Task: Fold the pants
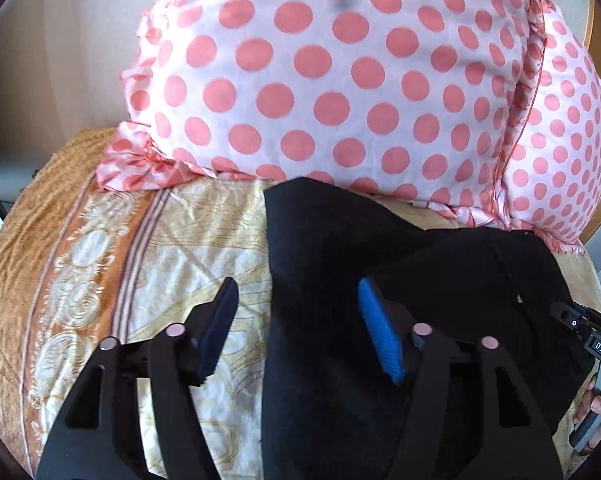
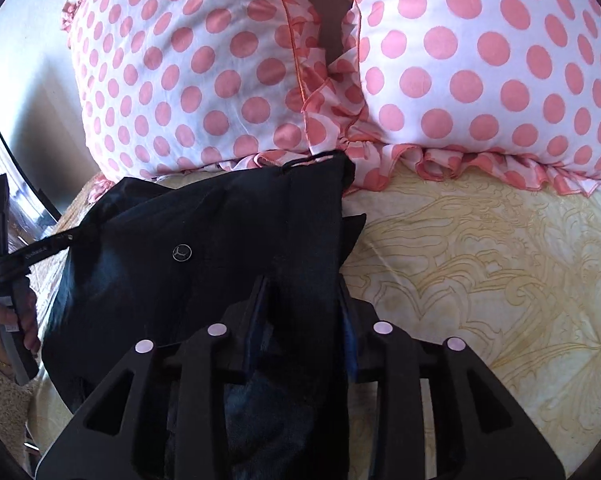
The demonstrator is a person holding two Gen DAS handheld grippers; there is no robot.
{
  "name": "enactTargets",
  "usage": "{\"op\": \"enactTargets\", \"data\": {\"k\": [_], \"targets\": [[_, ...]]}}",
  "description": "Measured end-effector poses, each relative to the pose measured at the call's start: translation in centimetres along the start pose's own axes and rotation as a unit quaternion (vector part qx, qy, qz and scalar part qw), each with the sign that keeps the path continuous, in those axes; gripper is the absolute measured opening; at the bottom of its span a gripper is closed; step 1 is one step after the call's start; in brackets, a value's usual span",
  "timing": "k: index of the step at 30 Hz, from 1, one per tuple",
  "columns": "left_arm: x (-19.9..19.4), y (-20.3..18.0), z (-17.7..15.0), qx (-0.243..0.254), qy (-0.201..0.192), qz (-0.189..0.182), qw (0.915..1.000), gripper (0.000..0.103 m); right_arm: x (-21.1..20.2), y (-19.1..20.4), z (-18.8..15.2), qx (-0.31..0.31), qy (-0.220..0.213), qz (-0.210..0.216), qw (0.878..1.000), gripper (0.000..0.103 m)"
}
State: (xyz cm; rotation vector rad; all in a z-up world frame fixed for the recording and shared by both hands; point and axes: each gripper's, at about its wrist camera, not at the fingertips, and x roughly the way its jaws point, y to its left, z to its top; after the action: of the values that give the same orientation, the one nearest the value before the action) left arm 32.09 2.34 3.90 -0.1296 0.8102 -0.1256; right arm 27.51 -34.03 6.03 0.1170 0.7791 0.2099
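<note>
Black pants (image 1: 380,248) lie bunched on the bed, their far edge against the pillows. My left gripper (image 1: 296,292) is open; its left finger is over the bedspread and its blue-padded right finger (image 1: 378,332) is over the pants' left edge. In the right wrist view the pants (image 2: 204,240) show a small round button. My right gripper (image 2: 302,300) has its jaws partly open, one on each side of a thick fold of the pants near their right edge. Whether the pads press the cloth I cannot tell.
Two white pillows with pink dots (image 1: 320,80) (image 2: 480,64) stand at the head of the bed. A cream and orange patterned bedspread (image 1: 100,280) (image 2: 480,280) covers the bed. The other gripper's handle and the hand that holds it show at the frame edges (image 1: 592,344) (image 2: 8,280).
</note>
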Motion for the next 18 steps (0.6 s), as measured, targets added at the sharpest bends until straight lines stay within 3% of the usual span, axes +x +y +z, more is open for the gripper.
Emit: {"op": "enactTargets", "data": {"k": [2, 4, 8, 11, 12, 14, 16, 18], "targets": [[-3.4, -0.3, -0.7, 0.012, -0.032, -0.019, 0.9992, 0.071, -2.6, 0.7, -0.2, -0.019, -0.041, -0.023, 0.999, 0.047], [-6.2, -1.6, -2.3, 0.029, -0.04, -0.066, 0.9966, 0.079, -4.8, 1.8, -1.4, -0.045, -0.061, 0.003, 0.997, 0.047], [-7.5, -5.3, -6.5, 0.058, 0.009, -0.148, 0.9873, 0.082, -4.6, 4.9, -4.6, -0.097, -0.016, 0.044, 0.994, 0.047], [-4.3, -7.5, -8.7, 0.08, 0.066, -0.128, 0.9864, 0.082, -1.4, 5.7, -6.2, -0.098, 0.046, 0.02, 0.994, 0.049], [-3.1, -7.6, -9.0, 0.076, 0.079, -0.12, 0.9867, 0.082, -1.1, 5.7, -6.5, -0.095, 0.035, 0.02, 0.995, 0.05], [-2.5, -7.9, -9.4, 0.083, 0.058, -0.106, 0.9891, 0.088, -1.0, 5.6, -6.5, -0.084, 0.037, 0.022, 0.996, 0.052], [-2.6, -8.6, -9.6, 0.098, 0.06, -0.08, 0.9902, 0.089, -1.6, 5.6, -6.3, -0.068, 0.039, 0.019, 0.997, 0.053], [-4.3, -8.5, -10.1, 0.089, 0.048, -0.078, 0.9918, 0.095, -3.6, 5.9, -6.7, -0.054, 0.017, 0.017, 0.998, 0.065]]}}
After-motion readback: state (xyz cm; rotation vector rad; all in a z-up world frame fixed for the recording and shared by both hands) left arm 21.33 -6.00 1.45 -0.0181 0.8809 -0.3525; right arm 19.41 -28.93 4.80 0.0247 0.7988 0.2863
